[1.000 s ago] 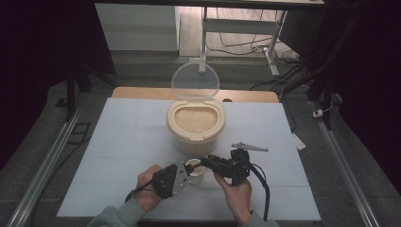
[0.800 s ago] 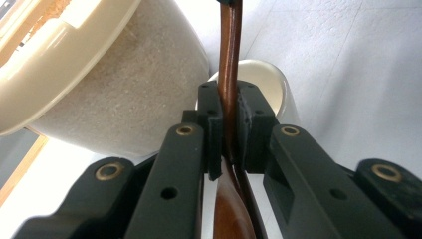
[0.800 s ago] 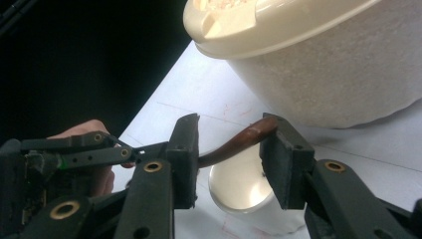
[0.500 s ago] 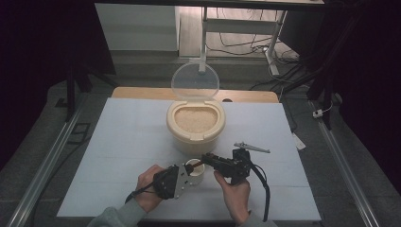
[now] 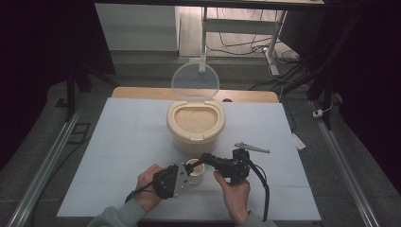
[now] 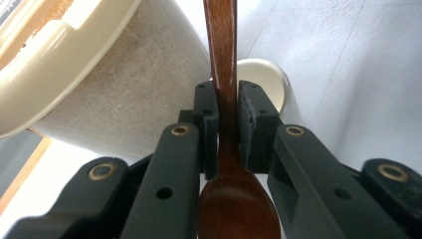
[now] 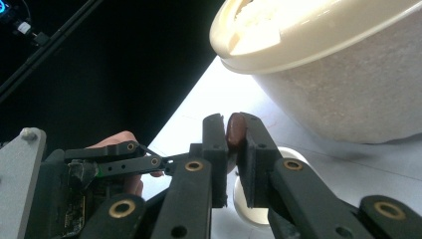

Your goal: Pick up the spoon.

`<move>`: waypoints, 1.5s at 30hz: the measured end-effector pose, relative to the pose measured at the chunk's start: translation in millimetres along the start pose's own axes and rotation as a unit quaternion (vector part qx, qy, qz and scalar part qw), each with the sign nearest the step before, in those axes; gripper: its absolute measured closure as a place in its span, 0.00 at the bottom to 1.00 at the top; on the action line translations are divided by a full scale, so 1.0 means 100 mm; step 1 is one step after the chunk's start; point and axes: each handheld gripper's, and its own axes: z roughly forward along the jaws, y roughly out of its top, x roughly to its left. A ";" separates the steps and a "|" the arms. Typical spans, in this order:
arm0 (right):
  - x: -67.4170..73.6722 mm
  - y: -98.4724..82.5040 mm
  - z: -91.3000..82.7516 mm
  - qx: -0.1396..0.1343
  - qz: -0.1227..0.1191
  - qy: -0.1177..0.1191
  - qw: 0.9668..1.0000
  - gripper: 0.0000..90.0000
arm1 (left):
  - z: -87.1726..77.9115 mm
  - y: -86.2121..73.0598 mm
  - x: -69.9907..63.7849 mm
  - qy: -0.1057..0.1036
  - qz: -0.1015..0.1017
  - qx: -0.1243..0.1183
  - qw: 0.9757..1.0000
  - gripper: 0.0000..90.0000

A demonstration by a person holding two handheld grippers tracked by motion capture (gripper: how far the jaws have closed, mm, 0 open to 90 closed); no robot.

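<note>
A dark wooden spoon [image 6: 221,45] is held between both grippers just above a small white cup [image 5: 196,176]. My left gripper [image 6: 228,114] is shut on the spoon's neck, with the bowl toward its camera. My right gripper [image 7: 233,134] has just been closing, and its pads now press on the rounded handle end [image 7: 235,130]. In the high view the left gripper [image 5: 187,171] and right gripper [image 5: 204,158] meet over the cup, near the table's front edge. A cream container of rice [image 5: 195,124] stands just behind, its clear lid [image 5: 195,82] tipped up.
A small grey metal tool [image 5: 252,148] lies right of the container. The white table mat [image 5: 118,142] spreads wide on the left. The right gripper's cable [image 5: 262,189] trails to the front edge. Dark frames and floor cables lie beyond the table.
The right gripper's jaws have closed onto the spoon's handle end. Both hands have stayed in place by the cup.
</note>
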 end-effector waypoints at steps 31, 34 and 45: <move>0.01 0.15 -0.25 -0.032 -0.070 0.004 0.997 0.93 | -0.44 -1.10 0.64 -0.089 -0.276 -0.027 0.957 0.34; 0.03 0.17 -0.28 -0.034 -0.080 0.003 0.996 0.92 | -0.45 -1.23 0.66 -0.092 -0.294 -0.016 0.951 0.32; 0.10 0.25 -0.38 -0.045 -0.103 0.010 0.994 0.92 | -0.41 -1.38 0.68 -0.092 -0.310 0.007 0.946 0.32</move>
